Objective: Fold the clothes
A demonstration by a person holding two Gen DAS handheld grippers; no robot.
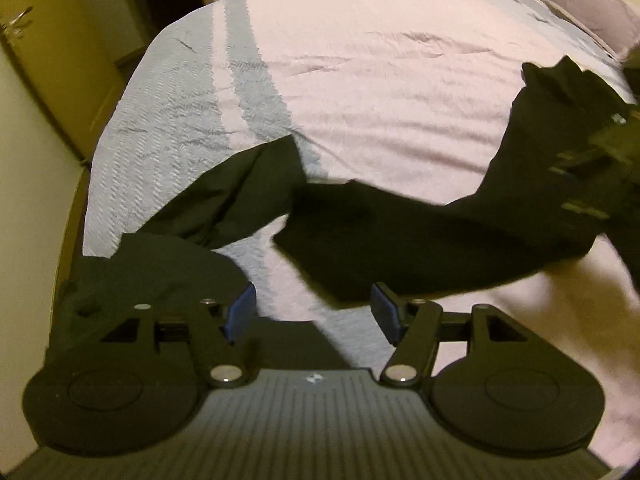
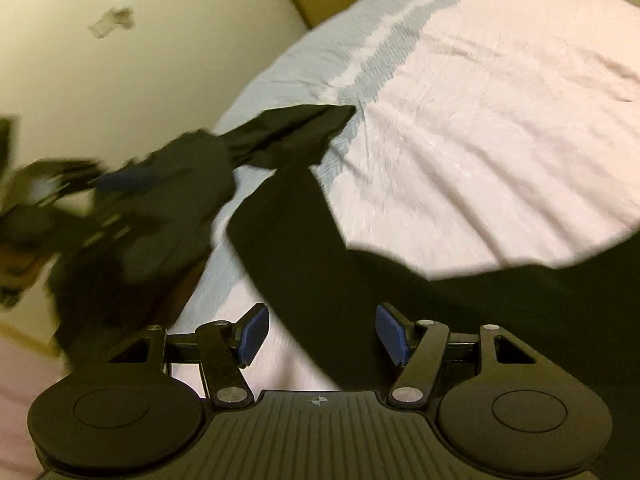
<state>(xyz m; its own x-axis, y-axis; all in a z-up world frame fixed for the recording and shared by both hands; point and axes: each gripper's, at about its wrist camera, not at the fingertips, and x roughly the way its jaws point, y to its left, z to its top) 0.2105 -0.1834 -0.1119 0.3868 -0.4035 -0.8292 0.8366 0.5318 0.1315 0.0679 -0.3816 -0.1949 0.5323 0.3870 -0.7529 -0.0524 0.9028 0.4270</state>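
Left wrist view, far left: a wooden door (image 1: 36, 52) with a metal handle stands beside the bed. The bedspread (image 1: 360, 80), pink with pale blue stripes, covers the bed; a mauve pillow (image 1: 576, 4) lies at the far right corner.

Task item: a black garment (image 1: 400, 232), apparently long-sleeved, lies sprawled across the near part of the bedspread. One sleeve (image 1: 248, 184) lies crumpled toward the left, over the blue stripe. Part of the cloth bunches at the near left edge, just beside the left gripper (image 1: 312, 312).

Left gripper: jaws spread wide, blue pads (image 1: 240, 312) bare, nothing between them; it hovers above the garment's near edge.

Right gripper (image 2: 320, 336): in its own view the jaws stand apart, with dark cloth passing under or between them; contact cannot be confirmed. In the left view it appears blurred at the right edge, where the fabric rises toward it; whether that cloth is pinched there cannot be told.

Assessment: the garment is not yet flat, so the step in hand appears to be spreading it out. Recommended practice: grip opposite edges or the shoulders, draw the cloth taut without dragging the bedspread, free the crumpled sleeve, then lay it flat before any fold
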